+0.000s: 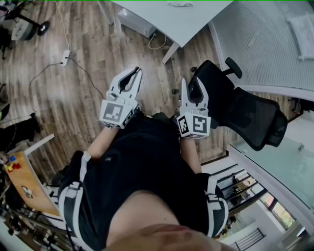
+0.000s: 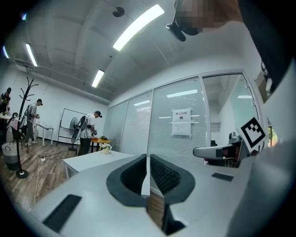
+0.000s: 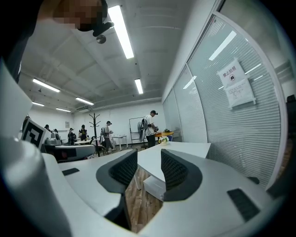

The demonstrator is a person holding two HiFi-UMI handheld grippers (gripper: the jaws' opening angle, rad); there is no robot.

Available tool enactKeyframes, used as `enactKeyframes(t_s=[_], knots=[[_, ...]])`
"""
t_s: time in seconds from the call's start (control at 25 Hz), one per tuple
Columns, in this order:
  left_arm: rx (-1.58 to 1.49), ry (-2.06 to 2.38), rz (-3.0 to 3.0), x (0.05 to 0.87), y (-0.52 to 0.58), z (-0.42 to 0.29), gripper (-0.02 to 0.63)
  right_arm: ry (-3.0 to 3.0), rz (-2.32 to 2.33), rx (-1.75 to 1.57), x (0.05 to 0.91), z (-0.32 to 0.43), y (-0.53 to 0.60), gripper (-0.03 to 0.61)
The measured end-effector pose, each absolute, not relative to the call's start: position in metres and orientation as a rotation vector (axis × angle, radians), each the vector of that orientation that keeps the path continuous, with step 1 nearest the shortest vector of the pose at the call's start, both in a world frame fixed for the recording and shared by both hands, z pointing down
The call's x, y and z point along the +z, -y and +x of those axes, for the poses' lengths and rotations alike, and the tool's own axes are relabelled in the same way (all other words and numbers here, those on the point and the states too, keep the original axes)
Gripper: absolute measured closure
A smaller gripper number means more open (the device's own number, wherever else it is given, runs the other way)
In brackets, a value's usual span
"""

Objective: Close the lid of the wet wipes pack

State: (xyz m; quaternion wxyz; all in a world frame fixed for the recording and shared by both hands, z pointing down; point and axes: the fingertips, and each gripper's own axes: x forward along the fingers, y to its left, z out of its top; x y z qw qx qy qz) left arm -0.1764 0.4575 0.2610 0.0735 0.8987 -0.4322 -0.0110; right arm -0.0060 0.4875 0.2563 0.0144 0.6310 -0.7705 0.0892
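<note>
No wet wipes pack shows in any view. My left gripper (image 1: 136,72) is held out level in front of the person's body over the wooden floor. Its dark ribbed pads (image 2: 138,173) meet with nothing between them, so it is shut. My right gripper (image 1: 192,84) is beside it, to the right, and also points forward. In the right gripper view its jaws (image 3: 149,156) stand apart with only floor and table seen through the gap. It is open and empty.
A white table (image 1: 179,22) stands ahead, with a small pale item (image 1: 180,4) near its far edge. A black office chair (image 1: 245,115) is close on the right, by a glass partition with blinds (image 1: 265,44). A power strip (image 1: 65,57) and cable lie on the floor at left. People (image 3: 150,122) stand far off.
</note>
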Motion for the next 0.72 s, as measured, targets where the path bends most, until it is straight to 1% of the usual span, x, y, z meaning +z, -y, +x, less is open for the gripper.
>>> enactKeyframes(t_s=[0.36,0.56,0.72], knots=[[-0.008,1.234,2.701,0.284,-0.405,-0.194,0.569,2.375,1.950,0.323,0.274,-0.027,-0.438,0.408],[0.003,1.249,2.694,0.295,-0.339,-0.175,0.569,2.390,1.943,0.318,0.286,-0.008,-0.368,0.408],[0.017,1.271,2.698,0.293,-0.268,-0.143,0.571,2.447,1.897,0.319,0.284,0.018,-0.294,0.410]])
